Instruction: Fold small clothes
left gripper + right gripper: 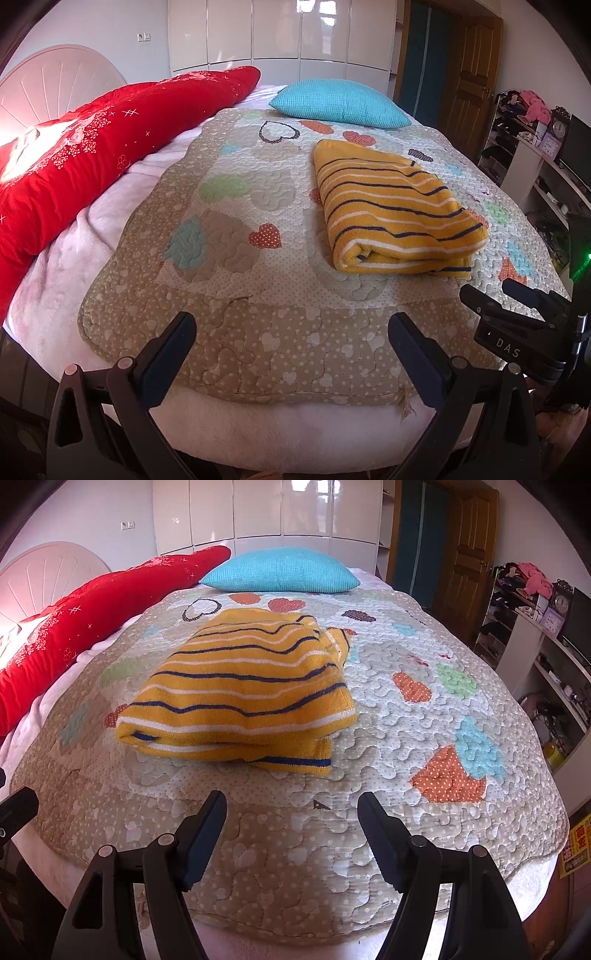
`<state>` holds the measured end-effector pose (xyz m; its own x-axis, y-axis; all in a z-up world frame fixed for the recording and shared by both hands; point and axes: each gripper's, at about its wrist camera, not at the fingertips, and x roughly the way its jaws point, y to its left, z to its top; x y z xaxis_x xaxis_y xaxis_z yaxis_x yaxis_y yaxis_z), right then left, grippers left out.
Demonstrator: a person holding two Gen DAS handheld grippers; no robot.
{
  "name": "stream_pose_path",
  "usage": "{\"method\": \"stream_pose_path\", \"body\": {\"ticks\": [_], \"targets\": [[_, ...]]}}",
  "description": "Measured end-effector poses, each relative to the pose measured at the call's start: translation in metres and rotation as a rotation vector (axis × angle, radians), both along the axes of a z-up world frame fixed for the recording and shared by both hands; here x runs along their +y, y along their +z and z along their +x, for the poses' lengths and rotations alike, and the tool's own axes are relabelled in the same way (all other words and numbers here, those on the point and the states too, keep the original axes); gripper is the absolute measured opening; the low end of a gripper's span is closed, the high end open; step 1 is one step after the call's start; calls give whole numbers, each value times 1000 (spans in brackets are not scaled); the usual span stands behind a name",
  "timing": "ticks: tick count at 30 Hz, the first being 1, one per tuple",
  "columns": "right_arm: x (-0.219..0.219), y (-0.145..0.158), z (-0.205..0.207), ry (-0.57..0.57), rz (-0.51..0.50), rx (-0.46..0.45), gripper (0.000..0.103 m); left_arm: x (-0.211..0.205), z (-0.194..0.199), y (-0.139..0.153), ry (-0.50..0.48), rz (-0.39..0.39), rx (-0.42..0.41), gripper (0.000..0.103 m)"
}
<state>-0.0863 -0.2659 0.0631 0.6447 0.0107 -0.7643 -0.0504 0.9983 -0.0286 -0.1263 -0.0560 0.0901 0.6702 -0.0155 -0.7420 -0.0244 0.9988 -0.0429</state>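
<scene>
**Striped garment folded on the quilt, both grippers standing clear**

Here we are over the bed, and the yellow striped garment lies folded in a thick bundle on the heart-patterned quilt, roughly mid-quilt and nearer the quilt's front edge than the far end. A lower layer pokes out at the bundle's front right corner; what kind of garment it is, the folds hide.

The right gripper hovers over the quilt's front edge, jaws spread wide, nothing between them, the bundle just beyond its fingertips. The left gripper is spread wide too, empty, over the front left part of the quilt; from its camera the garment sits off to the right, well apart from its fingers. Only the fingers and black frames show, since the hands holding them are cut off below.

At the quilt's far end rests a turquoise pillow, apart from the garment. Along the left edge of the bed runs a red duvet, its near end washed out by glare, so the print there is unreadable. The cluttered shelves at right are too warped and small to pick items out.
</scene>
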Motion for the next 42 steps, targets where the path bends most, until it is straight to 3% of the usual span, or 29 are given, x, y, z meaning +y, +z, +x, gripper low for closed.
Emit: {"method": "stream_pose_path", "body": {"ticks": [42], "targets": [[5, -15, 6, 16, -54, 39, 80, 7, 13, -30, 22, -57, 112, 103]]}}
